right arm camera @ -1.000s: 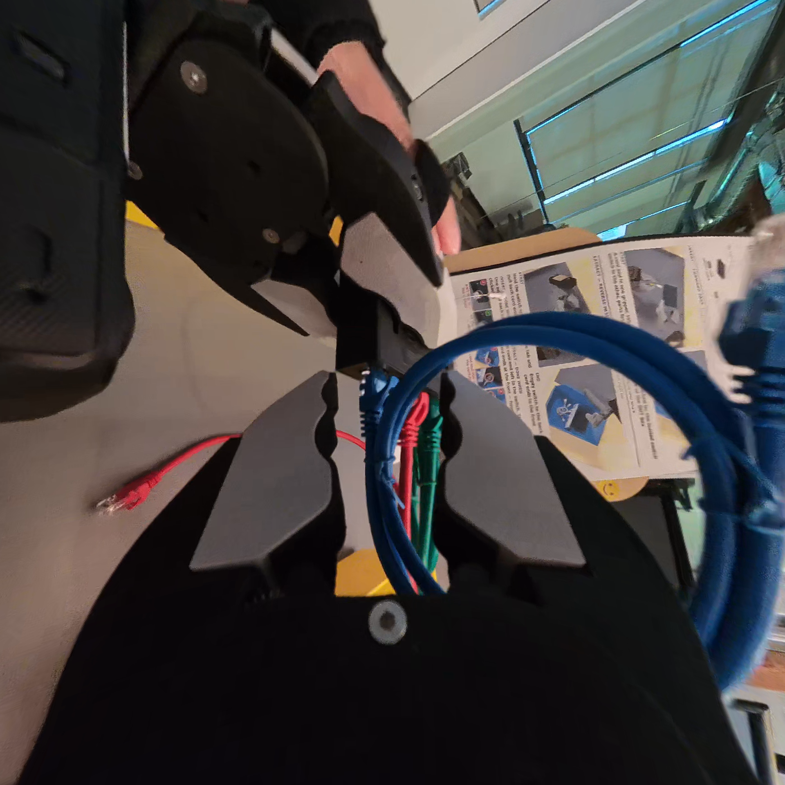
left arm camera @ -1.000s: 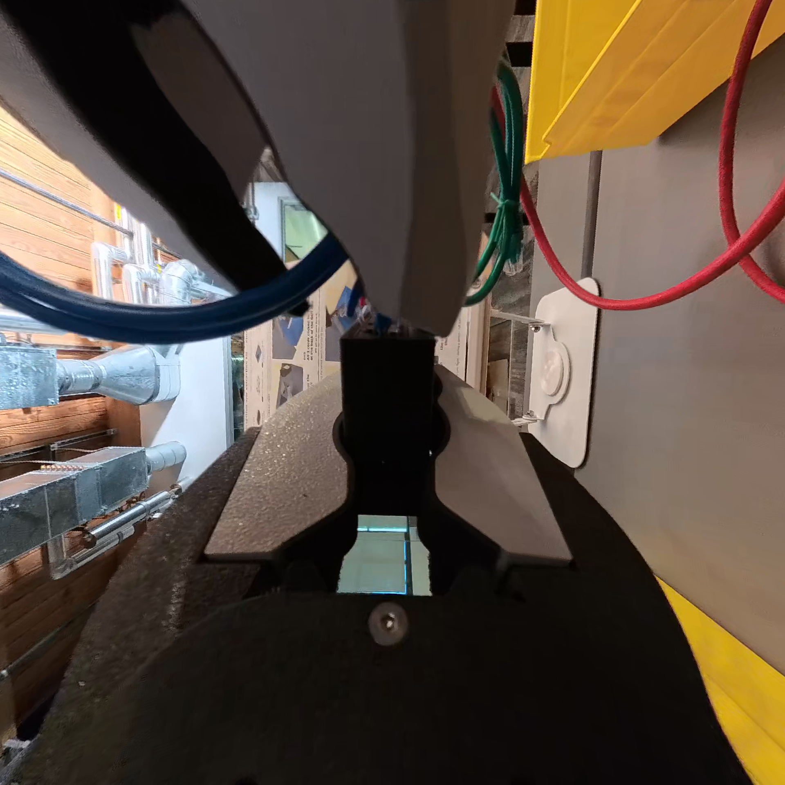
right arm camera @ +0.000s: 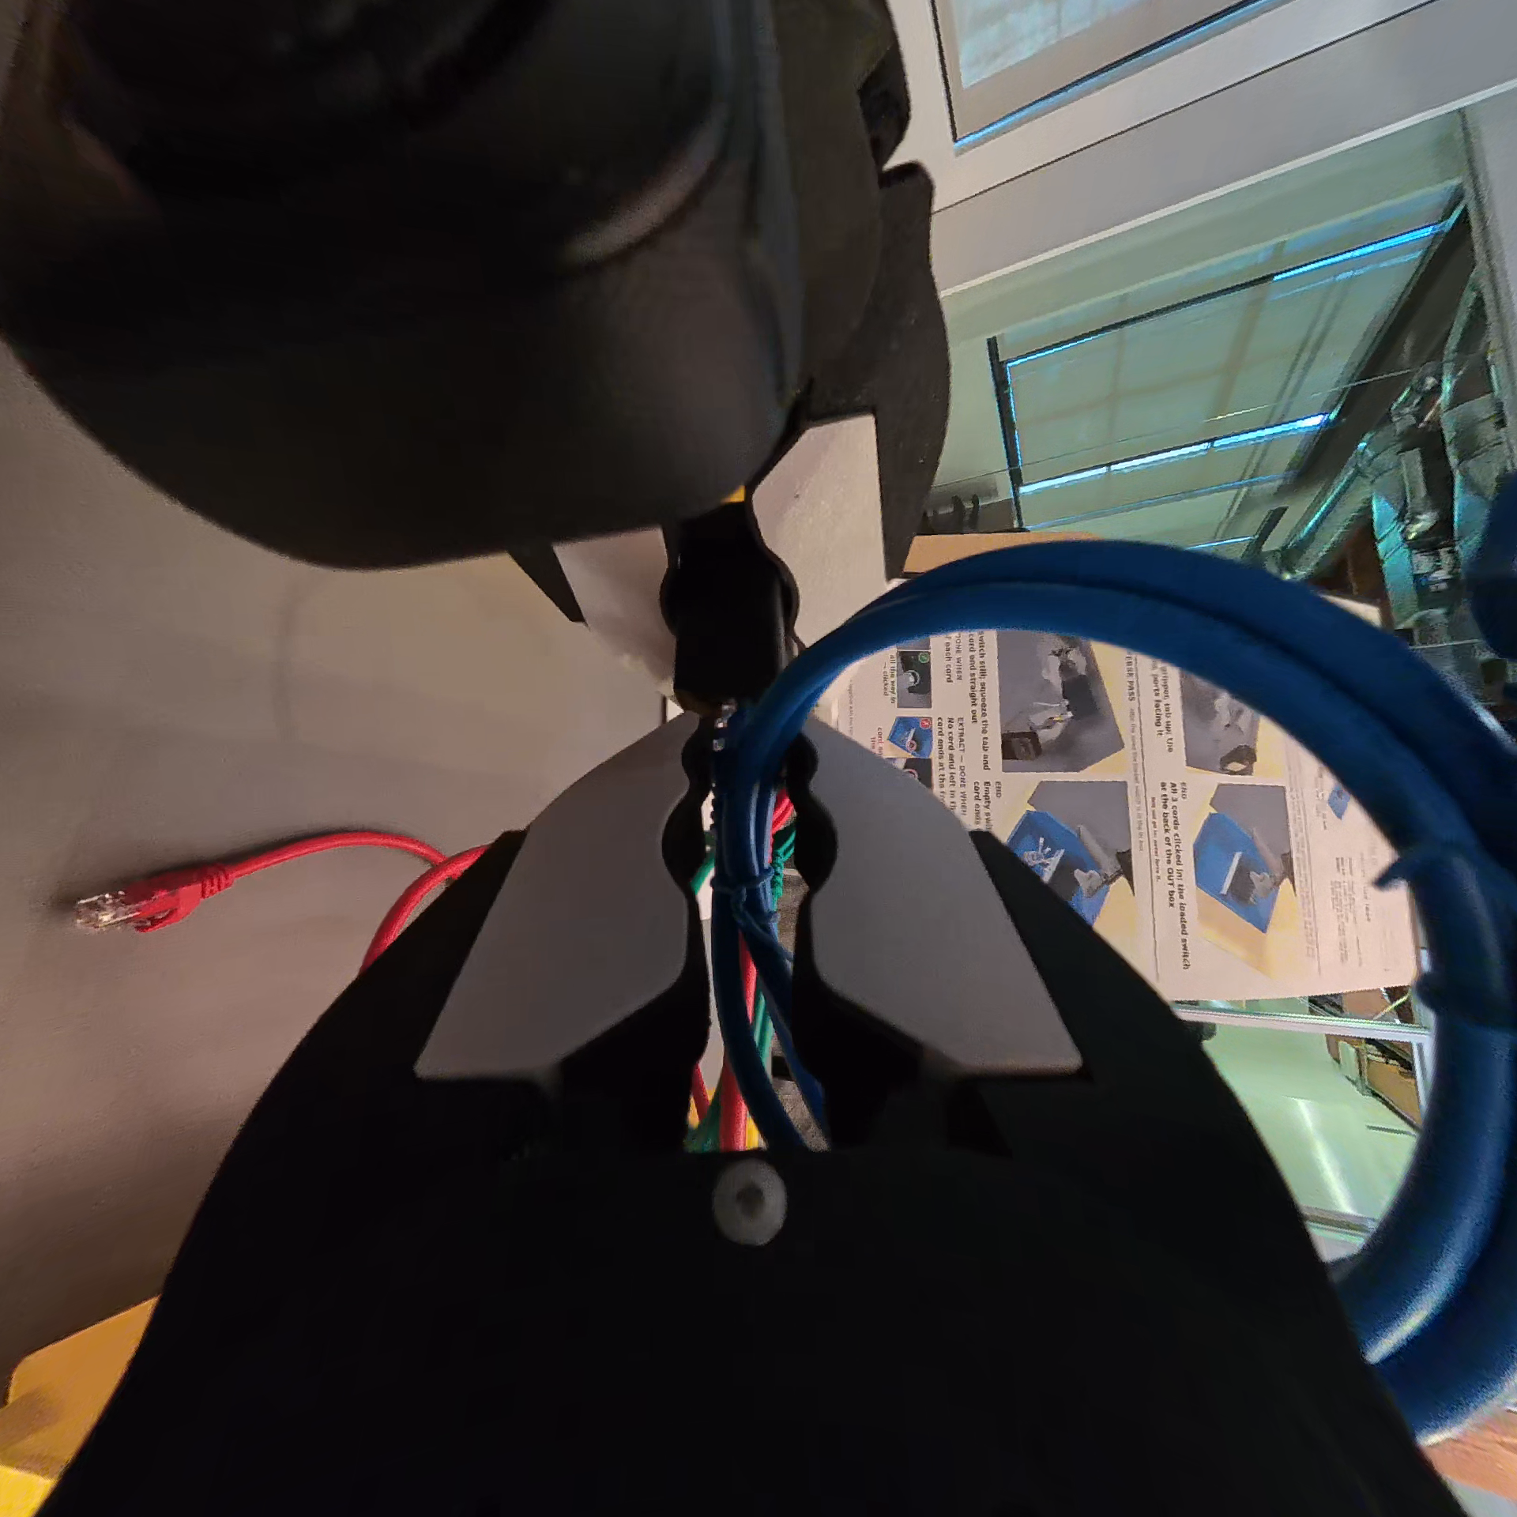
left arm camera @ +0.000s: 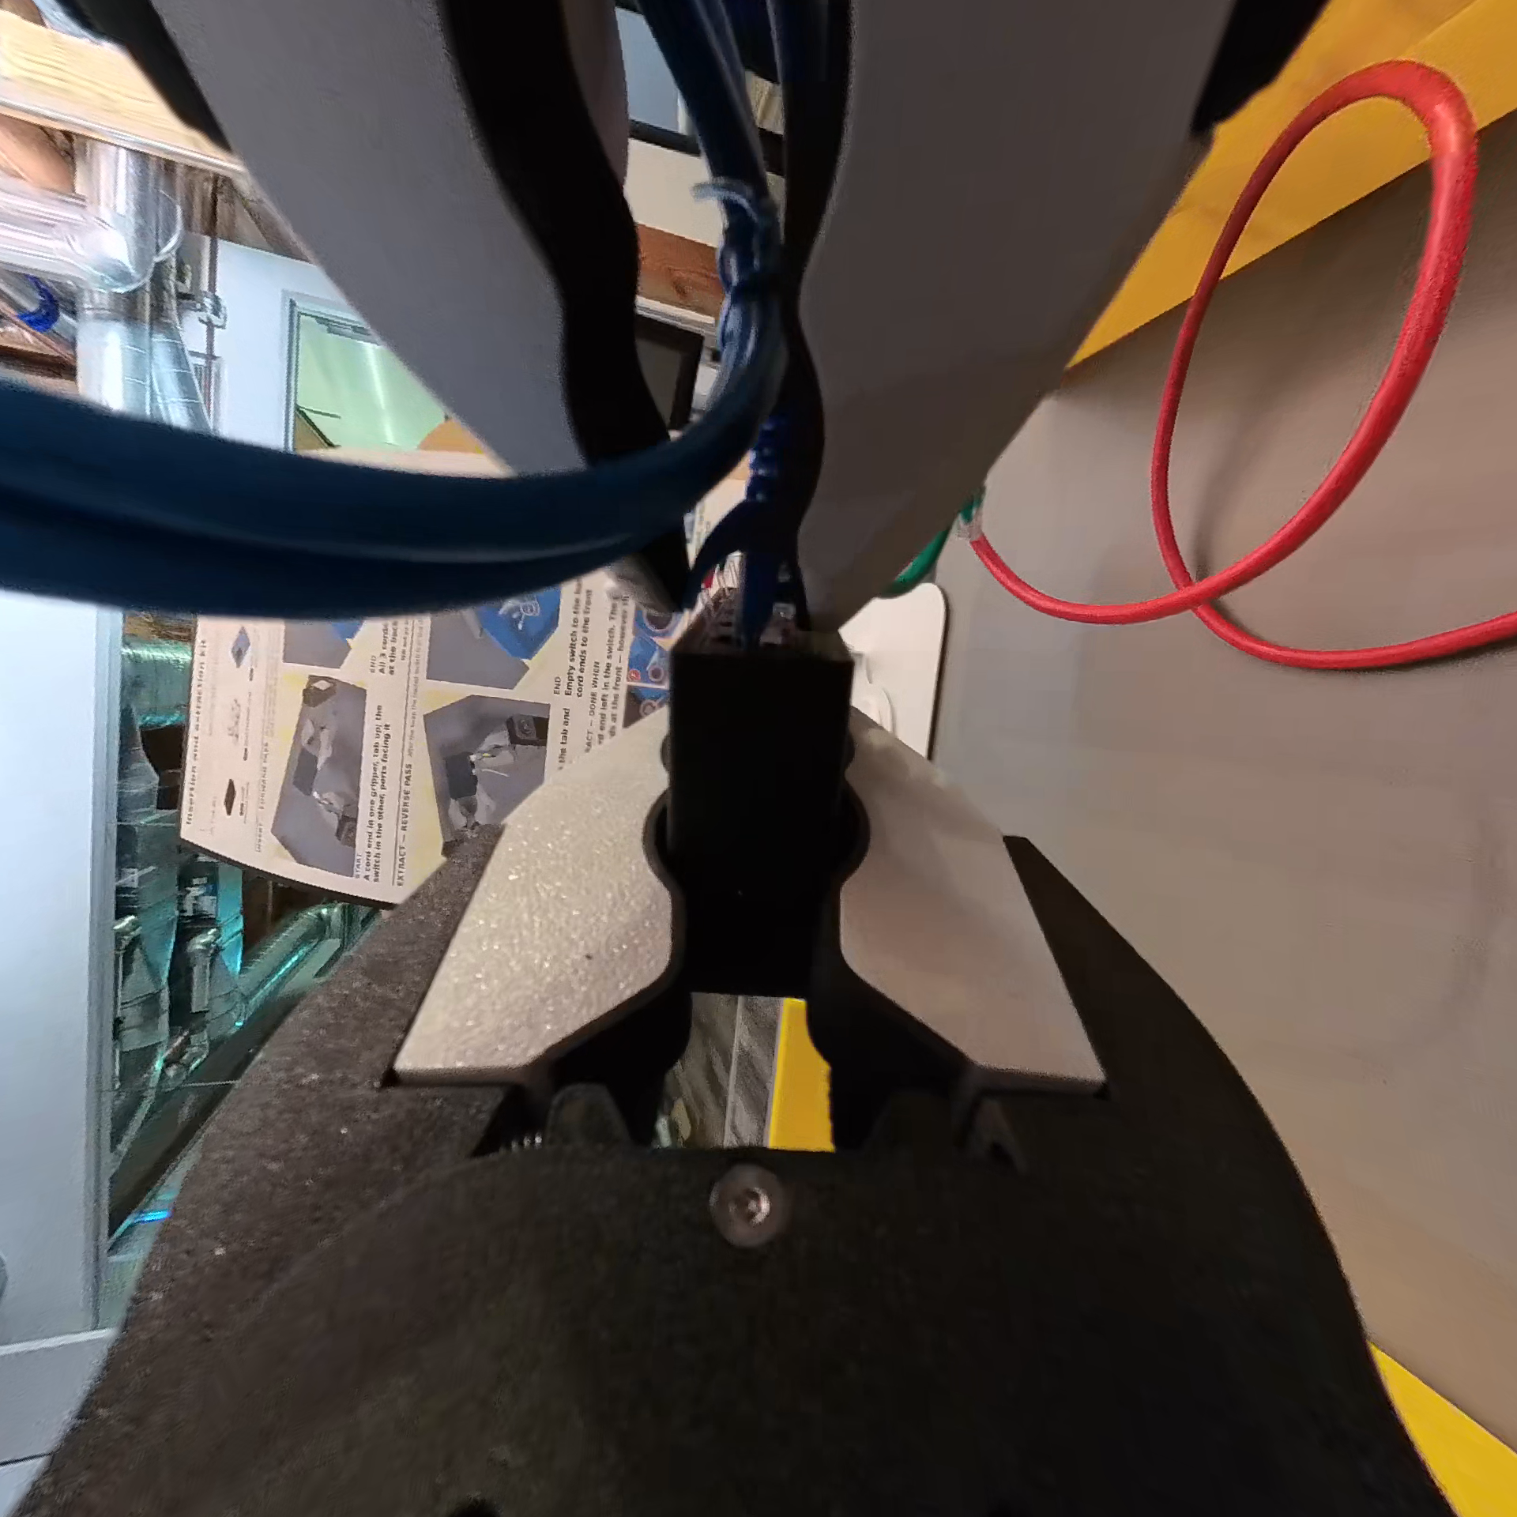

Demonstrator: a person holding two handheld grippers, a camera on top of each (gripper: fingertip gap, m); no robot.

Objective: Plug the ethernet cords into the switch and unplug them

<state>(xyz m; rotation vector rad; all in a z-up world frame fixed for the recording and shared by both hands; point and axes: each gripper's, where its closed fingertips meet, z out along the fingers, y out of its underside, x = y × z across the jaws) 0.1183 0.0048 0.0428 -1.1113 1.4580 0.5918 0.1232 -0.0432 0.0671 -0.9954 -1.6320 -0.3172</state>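
Now, switch (left arm camera: 759, 821): small black rigid box, pinched across its narrow sides between the left gripper (left arm camera: 759, 829) jaws, held off the worktop (left arm camera: 1231, 903).
Blue cord (right arm camera: 743, 829): right gripper (right arm camera: 743, 821) jaws closed around its plug end, plug tip at the switch's port face; seating unclear.
Handling: switch light and stiff; cord limp, its coil drags sideways.
Hold: the plug body, not the cable; the clip looks fragile.
Red cord (right arm camera: 164, 891): loose on worktop.
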